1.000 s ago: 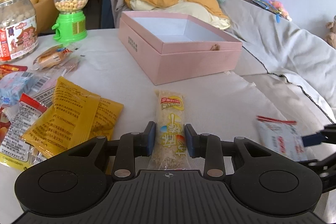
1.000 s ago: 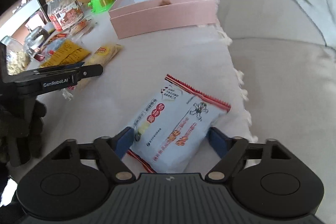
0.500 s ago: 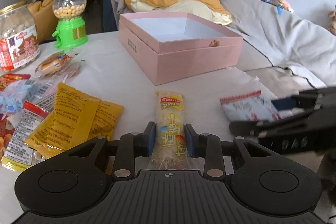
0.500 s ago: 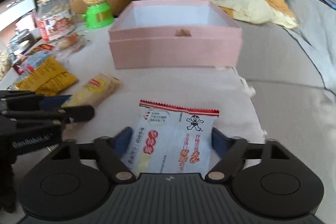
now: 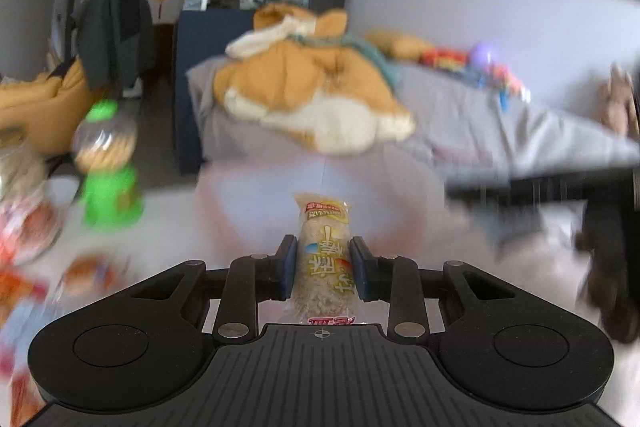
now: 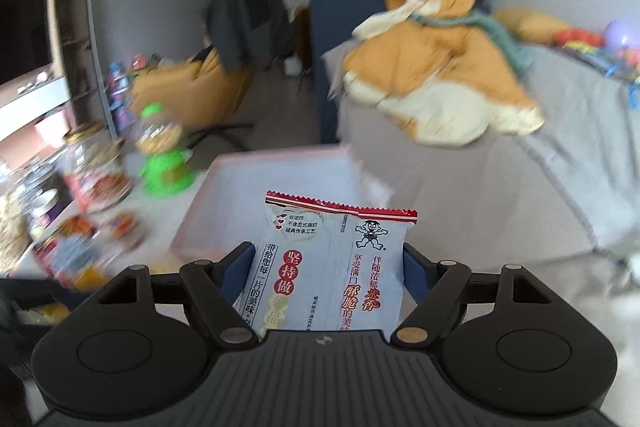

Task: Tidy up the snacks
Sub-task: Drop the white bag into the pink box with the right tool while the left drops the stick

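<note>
The left gripper [image 5: 323, 269] clamps narrow on a slim sesame-crisp bar [image 5: 325, 259], its wrapper jutting forward, lifted off the white table [image 5: 176, 227]; gripped only at the sides, it may swivel or slide out in a fast swing; the right gripper [image 6: 328, 273] holds a pale rice-cracker packet [image 6: 332, 263] across its width, above the pink box [image 6: 224, 203]; the puffy film could buckle and slip, or release early and miss the box.
</note>
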Available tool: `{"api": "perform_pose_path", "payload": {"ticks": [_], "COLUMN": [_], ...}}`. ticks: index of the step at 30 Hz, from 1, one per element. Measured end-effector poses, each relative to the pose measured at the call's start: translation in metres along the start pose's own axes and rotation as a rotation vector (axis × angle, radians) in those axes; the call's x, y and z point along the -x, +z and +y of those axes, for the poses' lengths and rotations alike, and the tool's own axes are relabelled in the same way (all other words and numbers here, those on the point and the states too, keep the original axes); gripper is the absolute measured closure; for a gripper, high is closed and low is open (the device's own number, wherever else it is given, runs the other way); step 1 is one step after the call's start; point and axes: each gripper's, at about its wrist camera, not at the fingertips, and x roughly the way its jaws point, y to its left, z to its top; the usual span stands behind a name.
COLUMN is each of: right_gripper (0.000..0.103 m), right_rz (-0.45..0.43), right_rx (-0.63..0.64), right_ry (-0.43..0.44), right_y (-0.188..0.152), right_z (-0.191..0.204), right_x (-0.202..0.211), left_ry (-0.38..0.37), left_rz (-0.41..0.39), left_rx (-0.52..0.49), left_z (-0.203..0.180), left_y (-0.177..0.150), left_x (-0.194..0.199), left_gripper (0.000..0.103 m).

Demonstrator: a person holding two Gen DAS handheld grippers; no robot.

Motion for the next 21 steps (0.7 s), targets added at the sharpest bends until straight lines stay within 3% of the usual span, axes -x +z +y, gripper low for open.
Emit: {"api": "perform_pose_path", "payload": {"ticks": [3,5,7,11,14,17,21], "right_gripper": [0.026,0.026,0.026,0.026,0.026,0.026,0.026], "right_rz": [-0.017,-0.016,-0.008,0.019,0.055,0.119,0.129], "right_rx": [0.006,0.006,-0.001,0.061,0.106,0.124,0.126], "right_ry": [-0.026,-0.041,-0.042,-0.036,0.057,0.067,0.092], "right_y": [0.014,0.021,0.026,0.038,0.050,0.057,0.052], "right_z": [-0.008,-0.011,-0.013,0.006,0.028,0.050,0.061], "right_x": [-0.015,-0.029,-0.045,-0.093,-0.137,-0.169,-0.148], "left_ry": [-0.080,-0.015,0.076,0.039,0.043,0.119,0.182], "left_rz": [0.066,0.130,0.087,0.004,0.022,0.064,0.083], "left_rx": [0.144,0.213,0.257,0.338,0.315,0.282,0.298], "left_z": [0.024,0.042,0.059,0.093,0.109,0.121,0.142], "left_y": [0.029,0.034,0.034,0.032,0.028,0.013,-0.017], "left_x": [-0.064,-0.104,-0.117,-0.089,-0.058,-0.025,0.020], "left_gripper": [0.069,0.071,0.073,0.072,0.072,0.072,0.072]}}
